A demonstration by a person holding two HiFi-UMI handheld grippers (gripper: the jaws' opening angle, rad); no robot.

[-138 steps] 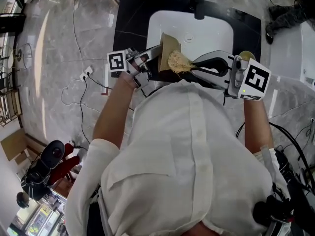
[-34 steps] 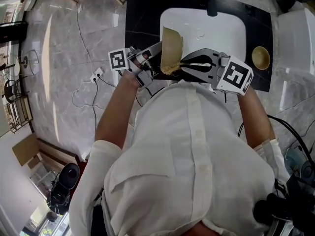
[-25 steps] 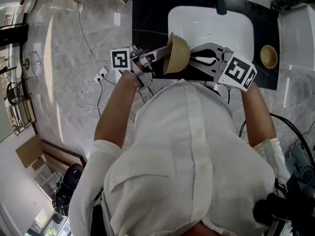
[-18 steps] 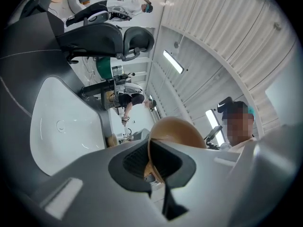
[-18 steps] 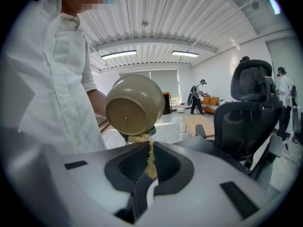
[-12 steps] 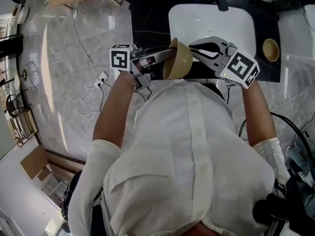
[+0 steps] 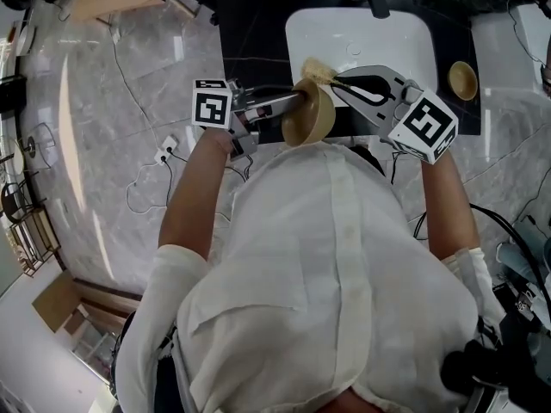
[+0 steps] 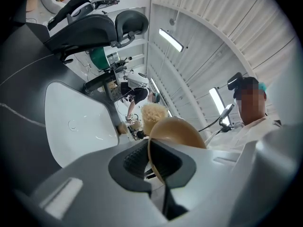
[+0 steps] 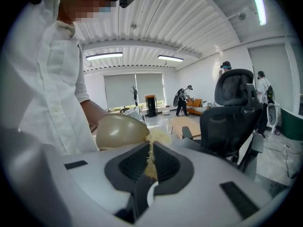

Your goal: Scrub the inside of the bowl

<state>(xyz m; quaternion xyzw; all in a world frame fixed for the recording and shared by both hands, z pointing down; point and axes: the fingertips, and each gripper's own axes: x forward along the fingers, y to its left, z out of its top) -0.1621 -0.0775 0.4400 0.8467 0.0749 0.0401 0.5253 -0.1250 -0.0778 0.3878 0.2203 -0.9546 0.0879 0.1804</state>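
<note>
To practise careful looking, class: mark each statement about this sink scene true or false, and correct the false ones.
1. The left gripper is shut on the tan bowl's rim. True.
2. The right gripper is empty. False: it is shut on a fibrous scrubber.
3. A second bowl stands on the dark counter. True.
4. The tan bowl lies in the white sink. False: it is held up at the sink's near edge.
</note>
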